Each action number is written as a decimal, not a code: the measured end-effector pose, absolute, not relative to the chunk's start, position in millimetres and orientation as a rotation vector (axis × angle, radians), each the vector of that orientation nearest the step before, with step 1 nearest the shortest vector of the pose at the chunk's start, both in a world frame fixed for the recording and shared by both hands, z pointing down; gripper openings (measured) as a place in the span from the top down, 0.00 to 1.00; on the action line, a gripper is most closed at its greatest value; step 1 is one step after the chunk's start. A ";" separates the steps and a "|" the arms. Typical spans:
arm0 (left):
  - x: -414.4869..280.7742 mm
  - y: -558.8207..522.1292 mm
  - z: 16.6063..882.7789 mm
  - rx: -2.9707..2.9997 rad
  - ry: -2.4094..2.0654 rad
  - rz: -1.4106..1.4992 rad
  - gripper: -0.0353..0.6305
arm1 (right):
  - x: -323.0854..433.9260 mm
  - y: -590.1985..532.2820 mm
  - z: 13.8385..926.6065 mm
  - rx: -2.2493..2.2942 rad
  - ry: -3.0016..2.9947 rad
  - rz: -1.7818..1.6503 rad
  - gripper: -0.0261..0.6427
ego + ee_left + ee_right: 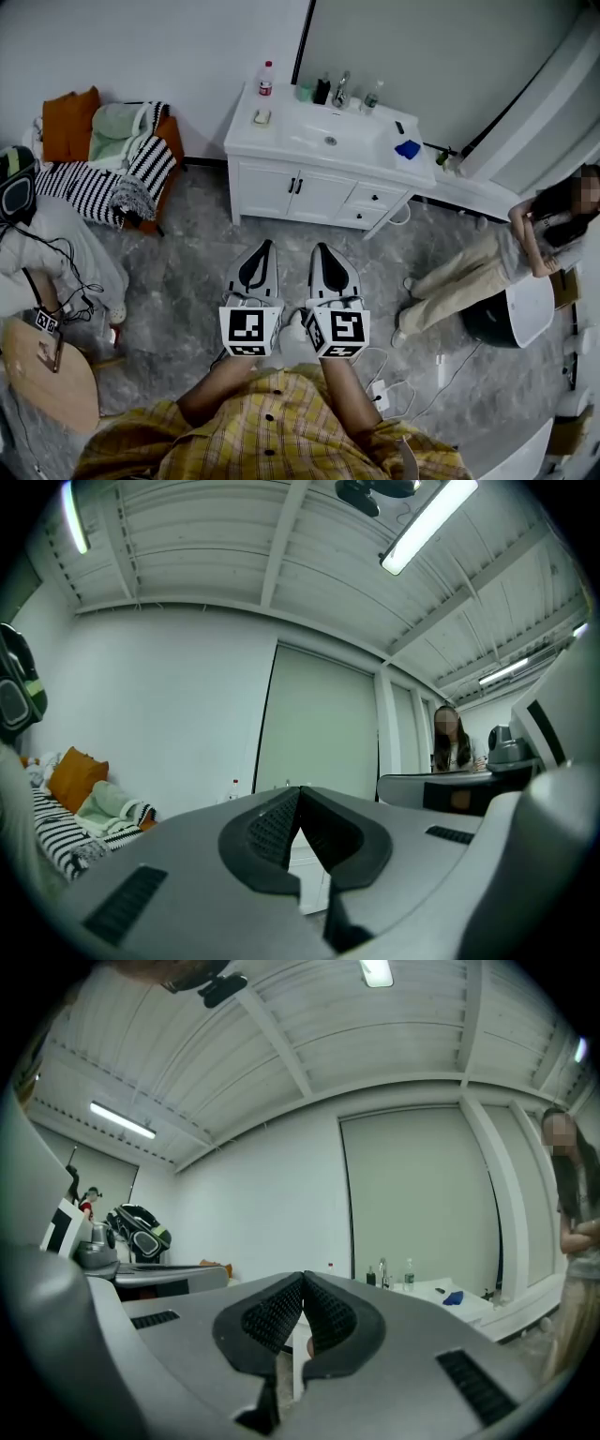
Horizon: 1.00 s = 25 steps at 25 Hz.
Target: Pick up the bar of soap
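Status: pickup not started; approach, alignment, grasp and lift all remain.

At far left, a soft striped blanket [103, 183] is heaped on a seat and plays no part in the task. The bar of soap [262, 117], as I judge the small pale block to be, lies on the left end of the white vanity [281, 192], just below a red-capped bottle [266, 78]. The vanity top looks smooth and glossy, with square edges.

My left gripper [264, 248] is well short of the vanity, over the mottled grey floor [187, 272]. Its ribbed black pads [272, 829] are pressed together, with nothing between them. My right gripper [322, 248] sits just beside it, likewise closed and empty. Both grippers must open before either can take the soap, which is probably slippery.
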State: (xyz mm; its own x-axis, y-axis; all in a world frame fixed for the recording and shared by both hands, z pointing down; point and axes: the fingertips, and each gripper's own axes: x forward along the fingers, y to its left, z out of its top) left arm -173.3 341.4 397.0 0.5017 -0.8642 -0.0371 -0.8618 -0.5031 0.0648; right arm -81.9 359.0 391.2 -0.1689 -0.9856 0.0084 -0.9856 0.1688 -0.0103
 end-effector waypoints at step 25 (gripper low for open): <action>1.8 -9.5 373.5 2.690 -1.692 0.054 0.93 | 97.7 -4.5 381.4 -1.897 2.385 -0.134 0.93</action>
